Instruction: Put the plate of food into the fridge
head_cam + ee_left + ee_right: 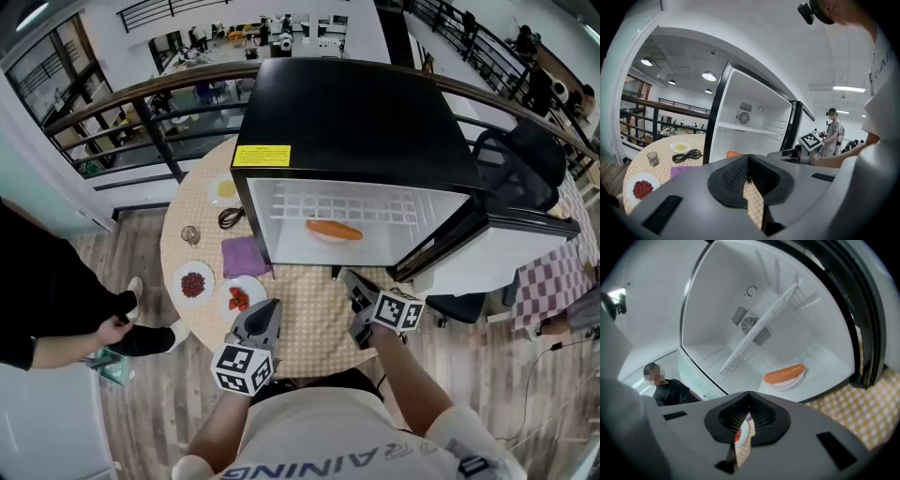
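Lying ahead of the shut, empty jaws of left gripper and right gripper, the plate looks light, rigid, breakable: pinch its rim.

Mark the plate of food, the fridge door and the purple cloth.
plate of food (785,384): right gripper view, front rim.
fridge door (497,253): head view, white inner face.
purple cloth (246,255): head view, middle.
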Demonstrator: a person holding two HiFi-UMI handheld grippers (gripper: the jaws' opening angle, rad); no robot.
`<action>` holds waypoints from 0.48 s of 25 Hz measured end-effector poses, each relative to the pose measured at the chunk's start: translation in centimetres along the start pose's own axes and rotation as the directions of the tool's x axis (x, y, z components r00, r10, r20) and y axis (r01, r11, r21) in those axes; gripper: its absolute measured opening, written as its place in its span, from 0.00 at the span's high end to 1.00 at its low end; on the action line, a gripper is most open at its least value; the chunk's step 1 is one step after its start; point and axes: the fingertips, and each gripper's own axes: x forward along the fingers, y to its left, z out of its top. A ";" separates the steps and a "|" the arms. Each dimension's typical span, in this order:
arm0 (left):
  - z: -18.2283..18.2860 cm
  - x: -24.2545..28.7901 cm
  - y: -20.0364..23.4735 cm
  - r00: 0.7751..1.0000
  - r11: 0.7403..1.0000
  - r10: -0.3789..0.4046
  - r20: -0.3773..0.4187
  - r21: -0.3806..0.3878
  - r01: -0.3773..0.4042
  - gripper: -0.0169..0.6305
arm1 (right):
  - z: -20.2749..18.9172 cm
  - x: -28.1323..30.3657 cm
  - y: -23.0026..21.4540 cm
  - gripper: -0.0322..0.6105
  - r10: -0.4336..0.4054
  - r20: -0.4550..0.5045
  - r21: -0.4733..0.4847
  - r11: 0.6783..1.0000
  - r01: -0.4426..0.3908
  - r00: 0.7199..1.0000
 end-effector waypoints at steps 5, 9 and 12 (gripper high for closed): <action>1.5 0.6 -1.2 0.999 0.999 -0.037 0.027 0.035 0.036 0.96 | 1.2 -4.2 2.6 0.92 -0.015 0.095 -0.176 0.984 0.031 0.995; 2.9 0.8 -2.2 0.997 0.997 -0.056 0.051 0.061 0.053 0.96 | 2.6 -7.1 4.7 0.92 -0.037 0.159 -0.303 0.949 0.085 0.987; 4.0 0.6 -2.6 0.996 0.995 -0.061 0.072 0.077 0.055 0.96 | 3.7 -8.7 6.8 0.92 -0.025 0.193 -0.370 0.924 0.096 0.981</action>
